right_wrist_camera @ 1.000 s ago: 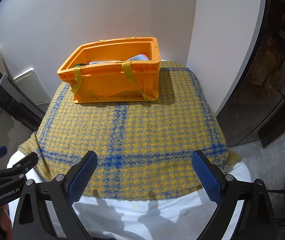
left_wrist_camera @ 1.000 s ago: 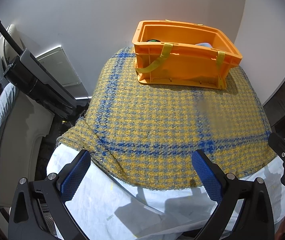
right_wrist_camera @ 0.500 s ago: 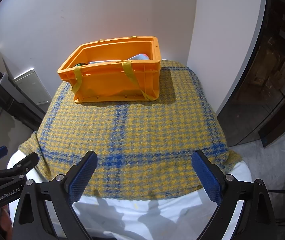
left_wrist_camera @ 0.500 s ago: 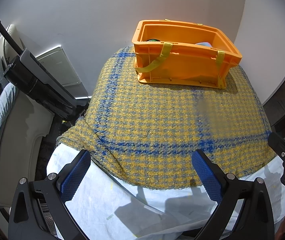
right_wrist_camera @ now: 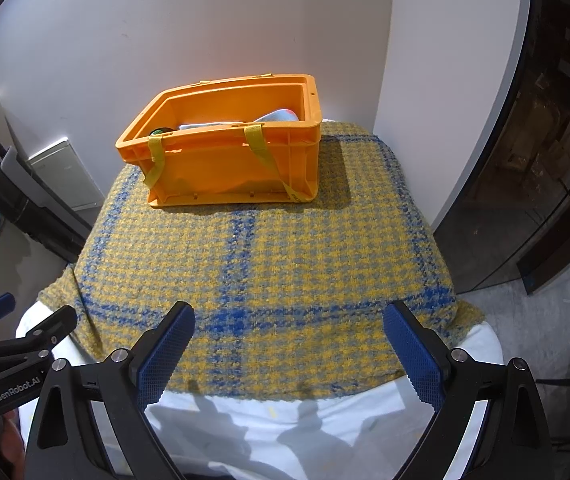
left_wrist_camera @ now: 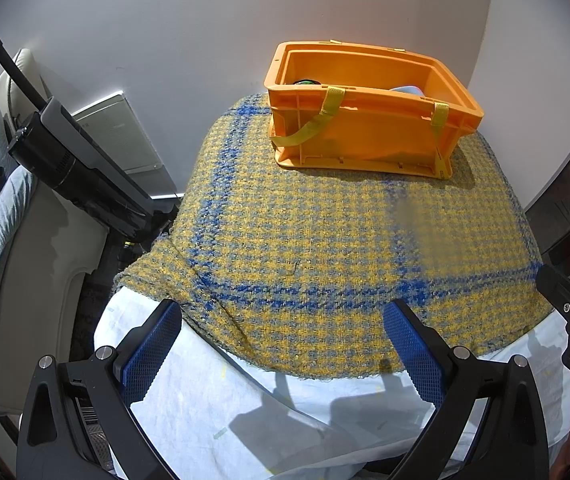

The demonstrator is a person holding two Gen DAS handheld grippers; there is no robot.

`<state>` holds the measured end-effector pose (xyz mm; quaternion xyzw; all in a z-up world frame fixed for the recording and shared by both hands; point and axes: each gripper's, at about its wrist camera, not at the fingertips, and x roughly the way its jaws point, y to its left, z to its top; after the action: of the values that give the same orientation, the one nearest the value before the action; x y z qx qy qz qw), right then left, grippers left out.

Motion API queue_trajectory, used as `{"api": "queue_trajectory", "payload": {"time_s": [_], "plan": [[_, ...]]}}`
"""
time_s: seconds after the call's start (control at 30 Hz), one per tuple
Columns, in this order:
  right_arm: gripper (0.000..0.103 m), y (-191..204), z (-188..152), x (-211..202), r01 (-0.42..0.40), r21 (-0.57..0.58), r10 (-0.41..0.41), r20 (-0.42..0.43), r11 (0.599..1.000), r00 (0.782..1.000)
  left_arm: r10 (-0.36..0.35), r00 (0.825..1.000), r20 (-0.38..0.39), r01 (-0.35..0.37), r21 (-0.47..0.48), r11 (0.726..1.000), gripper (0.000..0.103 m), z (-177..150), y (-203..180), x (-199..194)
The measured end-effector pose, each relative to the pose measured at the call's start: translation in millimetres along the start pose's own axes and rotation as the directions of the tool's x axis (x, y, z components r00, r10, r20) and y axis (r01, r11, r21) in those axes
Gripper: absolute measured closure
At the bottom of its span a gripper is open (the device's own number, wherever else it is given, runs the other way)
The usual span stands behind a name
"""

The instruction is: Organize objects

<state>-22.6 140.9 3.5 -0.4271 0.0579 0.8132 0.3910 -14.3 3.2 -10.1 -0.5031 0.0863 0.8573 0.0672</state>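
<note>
Left tool [left_wrist_camera: 283,346]: held with its blue pads spread wide and nothing between them, low over the near edge of the table; a readiness posture is judged, since no loose item lies within its reach.
Right tool [right_wrist_camera: 287,346]: likewise spread wide and empty, just beside the left tool at the same near edge, so that both are kept clear of the work area.
White sheet [right_wrist_camera: 317,436]: seen directly under both tools, left bare where the upper cloth stops short; shadows of the tool fingers are cast on it.
Yellow-and-blue woven cloth [right_wrist_camera: 285,264]: laid over the white sheet and draped off the table's sides; nothing loose is seen lying on it, which suggests the gathering is largely done.
Orange crate [left_wrist_camera: 369,136]: set at the far end of the cloth, close to the wall, well apart from both tools; it is judged to serve as the collecting place.
Yellow straps [right_wrist_camera: 261,148]: hung over the crate's near wall, slack, presumably carrying handles left outside so that the inside stays free.
Crate contents: a pale blue item [right_wrist_camera: 281,115] and a dark green-topped item [right_wrist_camera: 159,132] are partly seen over the rim; what they are cannot be told.
</note>
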Motion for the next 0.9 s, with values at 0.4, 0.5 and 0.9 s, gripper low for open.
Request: {"api": "queue_trajectory", "payload": {"time_s": [0.4, 0.5, 0.9], "plan": [[0.008, -0.5, 0.9, -0.8, -0.003, 0.002, 0.003, -0.001, 1.0, 1.0, -0.001, 1.0, -0.001, 0.001, -0.001, 1.0, 0.0, -0.8, 0.0, -0.3], [0.008, -0.3, 1.1, -0.9, -0.004, 0.002, 0.004, -0.002, 1.0, 1.0, -0.001, 1.0, -0.002, 0.001, -0.002, 1.0, 0.0, -1.1, 0.0, -1.2], [0.008, -0.1, 1.7, -0.6, -0.007, 0.002, 0.007, -0.004, 1.0, 1.0, -0.002, 1.0, -0.003, 0.002, -0.001, 1.0, 0.0, -1.2, -0.1, -0.9]]}}
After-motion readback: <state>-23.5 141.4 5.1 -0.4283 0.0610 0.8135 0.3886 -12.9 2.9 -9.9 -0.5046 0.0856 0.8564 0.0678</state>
